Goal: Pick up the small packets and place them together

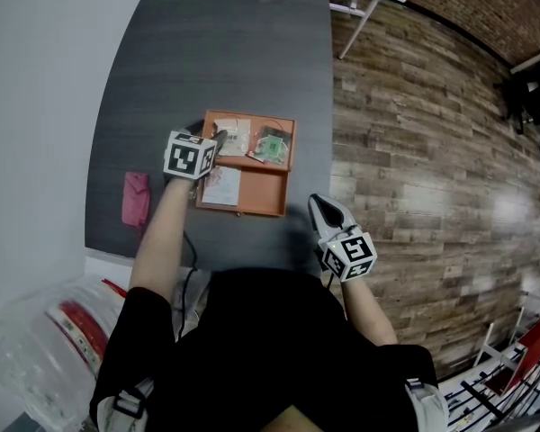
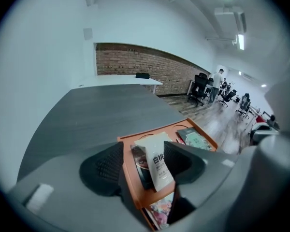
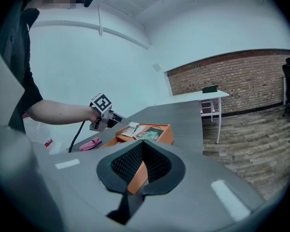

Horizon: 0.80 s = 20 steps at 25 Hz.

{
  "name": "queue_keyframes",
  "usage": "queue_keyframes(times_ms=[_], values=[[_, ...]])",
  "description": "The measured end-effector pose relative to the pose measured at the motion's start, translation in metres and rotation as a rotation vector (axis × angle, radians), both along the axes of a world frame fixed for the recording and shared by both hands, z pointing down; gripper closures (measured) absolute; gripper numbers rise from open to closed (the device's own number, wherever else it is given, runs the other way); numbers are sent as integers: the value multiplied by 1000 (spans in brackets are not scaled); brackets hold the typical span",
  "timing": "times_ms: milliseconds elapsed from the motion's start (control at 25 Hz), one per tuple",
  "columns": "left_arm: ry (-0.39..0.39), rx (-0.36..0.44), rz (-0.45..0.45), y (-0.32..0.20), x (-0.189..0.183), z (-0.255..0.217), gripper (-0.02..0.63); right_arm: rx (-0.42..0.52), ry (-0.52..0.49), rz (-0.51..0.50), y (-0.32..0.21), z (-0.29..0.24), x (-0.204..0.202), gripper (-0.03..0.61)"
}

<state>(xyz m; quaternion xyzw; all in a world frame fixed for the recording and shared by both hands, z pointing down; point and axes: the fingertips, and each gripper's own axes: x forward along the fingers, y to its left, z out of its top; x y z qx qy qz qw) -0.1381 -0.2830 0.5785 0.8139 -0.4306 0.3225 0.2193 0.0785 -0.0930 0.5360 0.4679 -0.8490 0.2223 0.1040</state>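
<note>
An orange tray (image 1: 270,207) sits on the dark grey table (image 1: 225,52) and holds several small packets. My left gripper (image 1: 220,138) is over the tray's far left corner with its jaws open. A white packet (image 2: 157,161) stands between them and leans on the right pad, clear of the left pad. Under it lies a dark pictured packet (image 2: 141,164). A green packet (image 2: 197,140) rests at the tray's far right, and a pale pictured packet (image 1: 223,185) lies at the near left. My right gripper (image 1: 322,207) hovers near the tray's right corner, shut and holding nothing.
A pink cloth (image 1: 135,198) lies on the table left of the tray. A cable hangs from the left hand. A clear plastic bag (image 1: 36,331) sits on the floor at lower left. Wooden flooring (image 1: 414,151) runs along the table's right edge.
</note>
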Motion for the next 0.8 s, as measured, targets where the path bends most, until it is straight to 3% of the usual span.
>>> queue_keyframes(times_ms=[160,320,480,640,800], values=[[35,32,-4,0,0,-13,330,8,-3,-13,-2,-3,-4,577],[97,119,-19,4,-2,-38,335,16,-1,-29,-2,-5,-8,577],[149,228,3,11,1,-64,414,30,-3,-19,-7,-9,-4,577],[202,286,-7,18,-2,-77,462,57,-4,6,-15,-19,5,577],[271,363,-28,31,1,-95,551,89,-3,4,-18,-32,7,577]])
